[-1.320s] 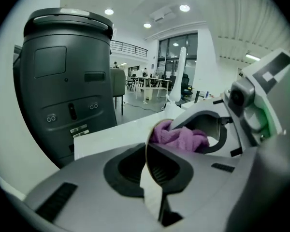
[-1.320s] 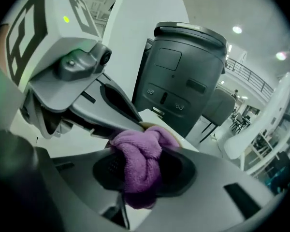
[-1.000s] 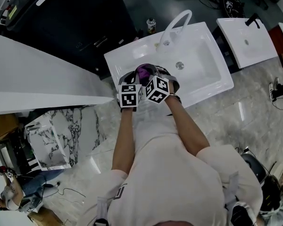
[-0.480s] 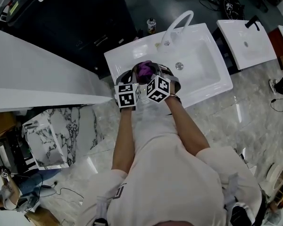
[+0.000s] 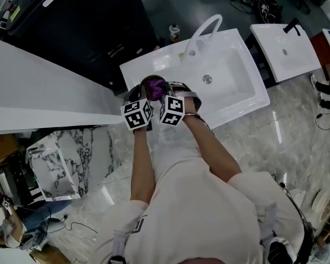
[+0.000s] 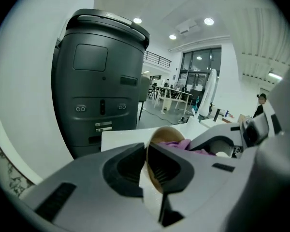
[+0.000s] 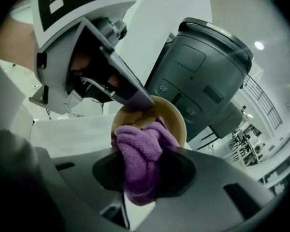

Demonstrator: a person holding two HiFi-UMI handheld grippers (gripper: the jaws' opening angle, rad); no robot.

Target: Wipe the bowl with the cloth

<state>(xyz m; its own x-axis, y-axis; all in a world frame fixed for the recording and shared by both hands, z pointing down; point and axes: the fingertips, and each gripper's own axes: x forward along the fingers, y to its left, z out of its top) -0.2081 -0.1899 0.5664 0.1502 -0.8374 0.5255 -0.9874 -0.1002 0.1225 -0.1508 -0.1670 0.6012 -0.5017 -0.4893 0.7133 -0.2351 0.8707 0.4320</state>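
My left gripper [image 6: 147,148] holds a tan bowl [image 6: 167,134] by its rim; the rim sits between the pads, and the jaws have just been opening a little. In the right gripper view the bowl [image 7: 173,118] tilts toward me, with a left finger [image 7: 133,97] lying on its top edge. My right gripper [image 7: 146,152] is shut on a bunched purple cloth [image 7: 139,154] that presses into the bowl's inside. In the head view both grippers, left [image 5: 137,97] and right [image 5: 179,92], stand side by side at the sink's left end, with the cloth [image 5: 154,86] between them.
A white sink [image 5: 236,81] with a curved tap [image 5: 202,31] lies to the right, a small bottle [image 5: 174,31] behind it. A second basin [image 5: 286,48] is further right. A tall dark grey machine [image 6: 99,81] stands ahead, and a white counter [image 5: 44,92] is to the left.
Both grippers, with the bowl and cloth, have shifted left toward the sink's left end. The cloth has moved over inside the bowl.
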